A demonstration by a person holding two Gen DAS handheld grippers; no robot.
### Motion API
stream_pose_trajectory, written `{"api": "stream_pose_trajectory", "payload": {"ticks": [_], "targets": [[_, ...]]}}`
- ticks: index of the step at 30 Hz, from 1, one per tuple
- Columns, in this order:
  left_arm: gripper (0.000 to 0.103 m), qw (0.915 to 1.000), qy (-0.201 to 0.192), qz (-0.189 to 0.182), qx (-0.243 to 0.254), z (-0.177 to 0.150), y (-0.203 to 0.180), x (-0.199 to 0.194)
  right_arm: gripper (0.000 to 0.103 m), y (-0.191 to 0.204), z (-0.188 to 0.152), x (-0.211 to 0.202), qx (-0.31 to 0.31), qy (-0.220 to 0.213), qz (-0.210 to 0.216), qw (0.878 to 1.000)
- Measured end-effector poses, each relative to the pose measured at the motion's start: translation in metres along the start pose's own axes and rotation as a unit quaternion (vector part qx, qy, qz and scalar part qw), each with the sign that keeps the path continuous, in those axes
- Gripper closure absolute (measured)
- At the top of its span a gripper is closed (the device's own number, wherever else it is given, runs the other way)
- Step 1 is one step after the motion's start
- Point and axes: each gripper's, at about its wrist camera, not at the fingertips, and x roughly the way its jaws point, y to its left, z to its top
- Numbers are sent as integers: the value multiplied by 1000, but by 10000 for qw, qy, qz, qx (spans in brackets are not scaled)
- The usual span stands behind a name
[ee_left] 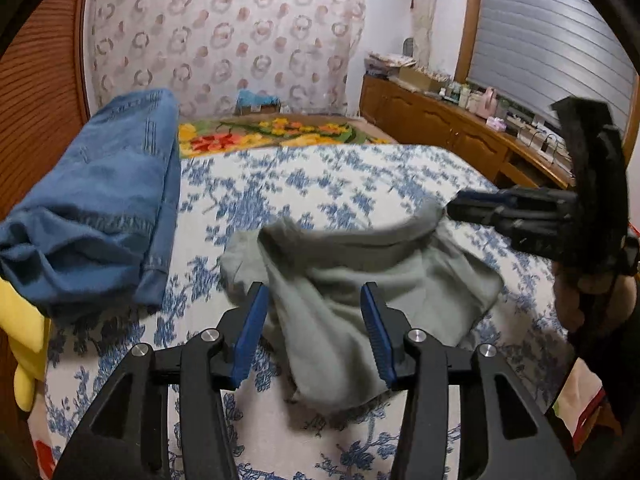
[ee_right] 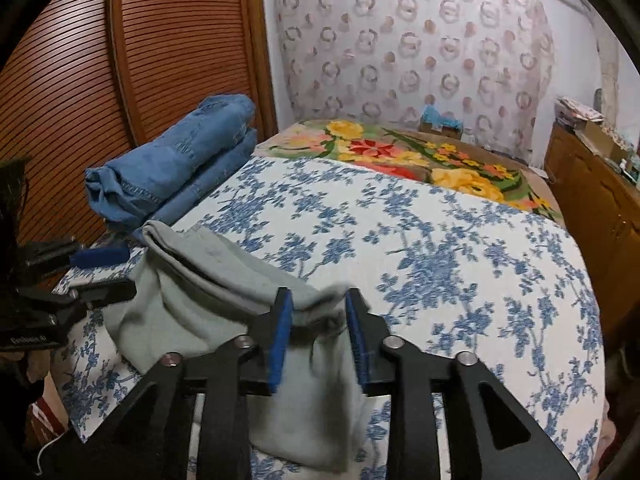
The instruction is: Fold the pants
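Now the grey pants [ee_left: 360,276] lie bunched on the blue-flowered bed [ee_left: 340,184]. Both the left hand-held gripper [ee_left: 316,320] and right hand-held gripper [ee_right: 316,332] stand partly open astride the cloth, seemingly not pinching it; folded jeans [ee_left: 100,200] sit beside.

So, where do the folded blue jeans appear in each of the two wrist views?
Left wrist view: the folded blue jeans lie at the left edge, left of the grey pants.
Right wrist view: the folded blue jeans lie upper left, beside the brown slatted door.
Shared landmark: the flowered blanket at the bed's far end.
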Motion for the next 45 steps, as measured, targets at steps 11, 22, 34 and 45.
{"api": "stream_pose_trajectory", "payload": {"ticks": [11,22,34,45], "targets": [[54,9994,265,156,-159,9,14,28,65,-14,-14,8,-171,377,45,9991],[54,9987,342,258,-271,14,25,40,65,-27,22,70,-63,701,-213,9973],[54,9992,128,190,-319,5,24,15,65,-34,11,36,205,455,-108,9987],[54,9996,65,-176,-189,-35,2,-27,65,-24,-45,-27,216,439,376,9981]]}}
